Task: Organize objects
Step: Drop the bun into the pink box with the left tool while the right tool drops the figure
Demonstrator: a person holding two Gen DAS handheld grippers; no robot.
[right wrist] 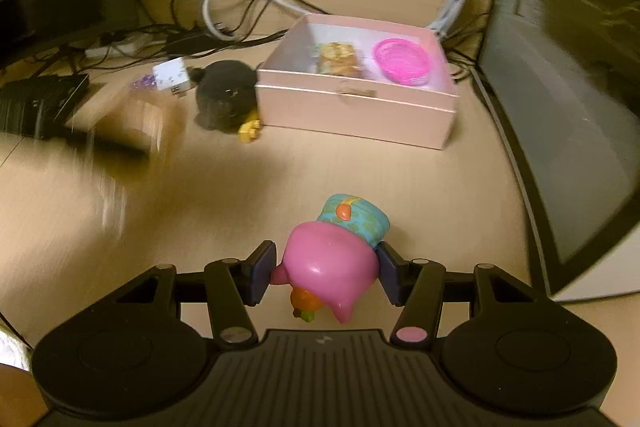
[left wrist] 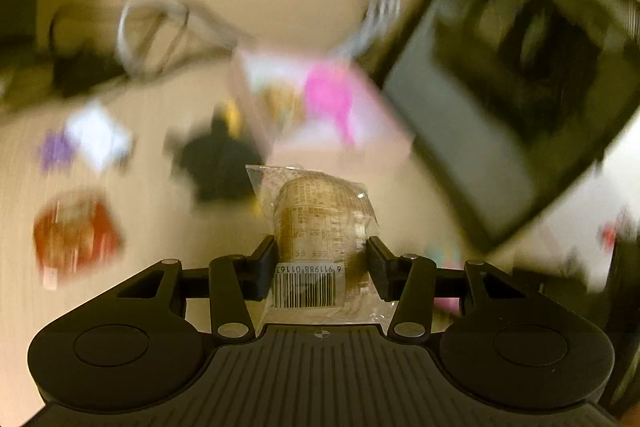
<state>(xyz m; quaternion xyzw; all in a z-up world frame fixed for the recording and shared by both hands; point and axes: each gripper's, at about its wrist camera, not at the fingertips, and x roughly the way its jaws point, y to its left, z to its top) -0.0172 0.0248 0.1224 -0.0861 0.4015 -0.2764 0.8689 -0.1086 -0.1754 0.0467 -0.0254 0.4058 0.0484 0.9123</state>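
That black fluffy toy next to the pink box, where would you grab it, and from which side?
Grip the black plush toy across its round body, coming from above and from its open near side. The pink box stands close against one flank and the white cube sits near the other, so a low sideways approach looks cramped. Its soft, rounded shape should squeeze easily between the pads; the small yellow foot seems too slight to hold.

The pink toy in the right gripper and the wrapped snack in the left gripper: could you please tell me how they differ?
The pink toy is glossy, rounded plastic with a teal hat; the wrapped snack is a pale brown cake sealed in clear, crinkled film. The snack's wrapper bears printed text and a barcode; the toy has none. Both sit clamped between gripper pads, the toy in the right gripper, the snack in the left gripper.
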